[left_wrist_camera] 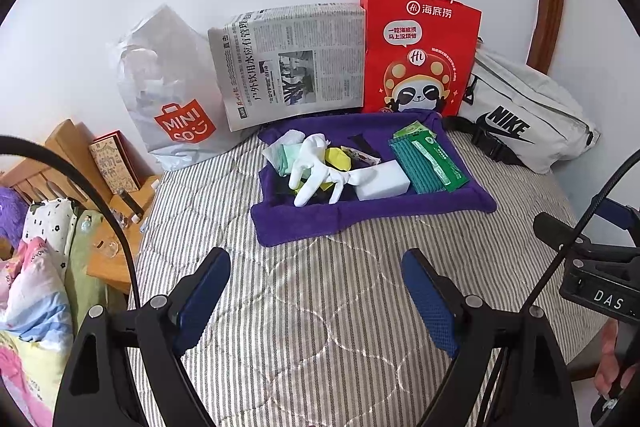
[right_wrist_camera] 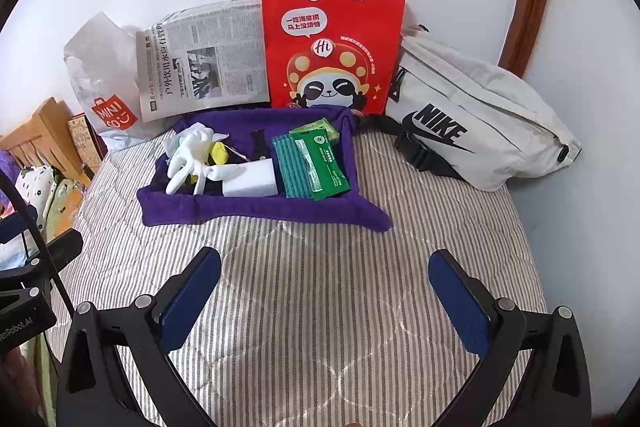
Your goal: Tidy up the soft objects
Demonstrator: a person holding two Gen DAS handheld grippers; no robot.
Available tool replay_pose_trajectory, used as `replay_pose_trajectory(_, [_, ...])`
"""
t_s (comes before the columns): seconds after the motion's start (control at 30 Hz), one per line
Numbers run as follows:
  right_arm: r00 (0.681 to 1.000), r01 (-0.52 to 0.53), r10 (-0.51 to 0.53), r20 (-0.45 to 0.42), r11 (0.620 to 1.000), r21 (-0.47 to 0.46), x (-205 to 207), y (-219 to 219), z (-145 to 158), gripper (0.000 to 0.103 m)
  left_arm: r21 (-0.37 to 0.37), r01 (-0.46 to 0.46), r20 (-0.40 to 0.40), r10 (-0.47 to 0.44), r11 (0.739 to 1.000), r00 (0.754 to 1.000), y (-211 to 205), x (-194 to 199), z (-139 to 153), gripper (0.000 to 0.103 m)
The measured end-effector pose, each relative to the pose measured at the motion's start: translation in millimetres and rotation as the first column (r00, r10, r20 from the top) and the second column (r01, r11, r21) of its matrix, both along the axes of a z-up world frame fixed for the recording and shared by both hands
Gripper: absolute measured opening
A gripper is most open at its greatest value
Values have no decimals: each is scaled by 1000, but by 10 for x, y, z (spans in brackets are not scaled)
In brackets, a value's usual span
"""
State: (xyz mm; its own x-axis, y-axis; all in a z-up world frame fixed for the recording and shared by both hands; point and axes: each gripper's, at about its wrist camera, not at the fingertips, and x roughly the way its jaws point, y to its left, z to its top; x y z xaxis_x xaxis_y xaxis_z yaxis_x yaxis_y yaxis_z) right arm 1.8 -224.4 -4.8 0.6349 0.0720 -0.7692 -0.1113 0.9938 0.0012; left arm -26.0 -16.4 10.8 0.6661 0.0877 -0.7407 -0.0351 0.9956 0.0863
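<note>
A purple cloth (left_wrist_camera: 304,223) (right_wrist_camera: 256,213) lies spread on the striped bed, its edges turned up. On it rest a white glove (left_wrist_camera: 316,167) (right_wrist_camera: 188,157), a white sponge block (left_wrist_camera: 382,183) (right_wrist_camera: 250,179), a green packet (left_wrist_camera: 428,163) (right_wrist_camera: 316,167), a yellow soft item (left_wrist_camera: 338,159) (right_wrist_camera: 219,151) and other small pieces. My left gripper (left_wrist_camera: 316,271) hangs open over bare bedding in front of the cloth, nothing between its blue pads. My right gripper (right_wrist_camera: 324,273) is also open and empty, short of the cloth's near edge.
Against the wall stand a white plastic bag (left_wrist_camera: 172,95) (right_wrist_camera: 100,75), a newspaper (left_wrist_camera: 292,67) (right_wrist_camera: 204,59), a red paper bag (left_wrist_camera: 416,59) (right_wrist_camera: 332,47) and a white waist bag (left_wrist_camera: 524,111) (right_wrist_camera: 480,131). A wooden bedside stand (left_wrist_camera: 108,259) and bedding (left_wrist_camera: 36,299) lie left.
</note>
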Motion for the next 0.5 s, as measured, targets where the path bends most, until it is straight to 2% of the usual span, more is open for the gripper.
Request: replay_pose_trajectory(0.5, [1000, 4, -4, -8, 1000, 1, 15, -10, -28, 102, 5, 4, -5, -4, 1000, 1000, -5, 31, -2, 87])
